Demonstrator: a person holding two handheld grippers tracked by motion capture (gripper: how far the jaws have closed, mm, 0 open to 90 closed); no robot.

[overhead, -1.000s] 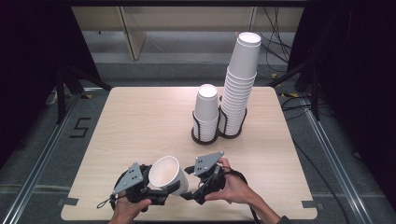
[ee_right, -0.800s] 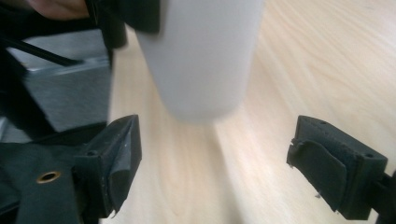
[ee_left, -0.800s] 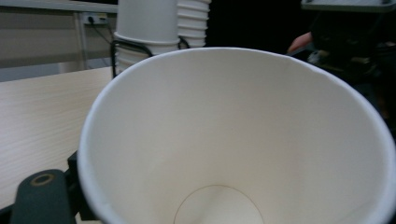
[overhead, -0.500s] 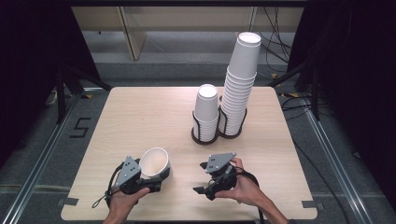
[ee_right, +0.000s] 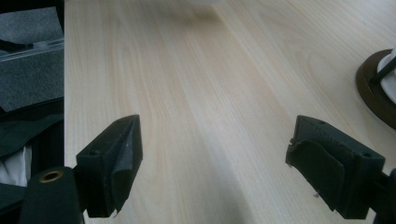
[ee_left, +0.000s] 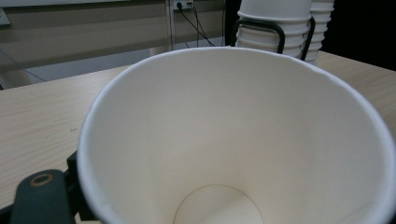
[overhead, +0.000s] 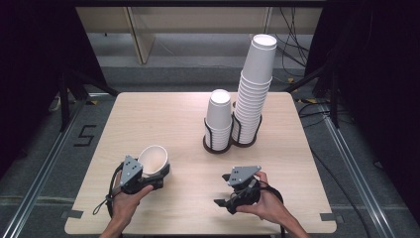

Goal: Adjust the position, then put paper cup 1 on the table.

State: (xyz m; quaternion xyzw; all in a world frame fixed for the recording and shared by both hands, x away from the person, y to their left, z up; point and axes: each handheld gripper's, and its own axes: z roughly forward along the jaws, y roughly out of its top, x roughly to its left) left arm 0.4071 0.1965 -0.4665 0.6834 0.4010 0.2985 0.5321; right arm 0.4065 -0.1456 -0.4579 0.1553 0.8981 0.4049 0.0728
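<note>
Overhead light, even on the counter [overhead: 173, 124]; surroundings fall to black. Soft shadows beneath the cup stacks [overhead: 247, 94]. Left tool view: paper cup [ee_left: 233, 140] close, slightly soft. Right tool view: far counter blurred.

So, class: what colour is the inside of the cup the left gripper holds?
Plain white cup, best seen in the left gripper view.

I'm seeing the paper cup [ee_left: 243, 140] blocking most of the left gripper view: its rim is running off the bottom edge and covering the right jaw, so I'm not reading the grip there. Behind the cup, the cup stacks [ee_left: 280, 28] are being cropped at the top. In the right gripper view, the holder base [ee_right: 378, 88] is running off the right edge.
</note>
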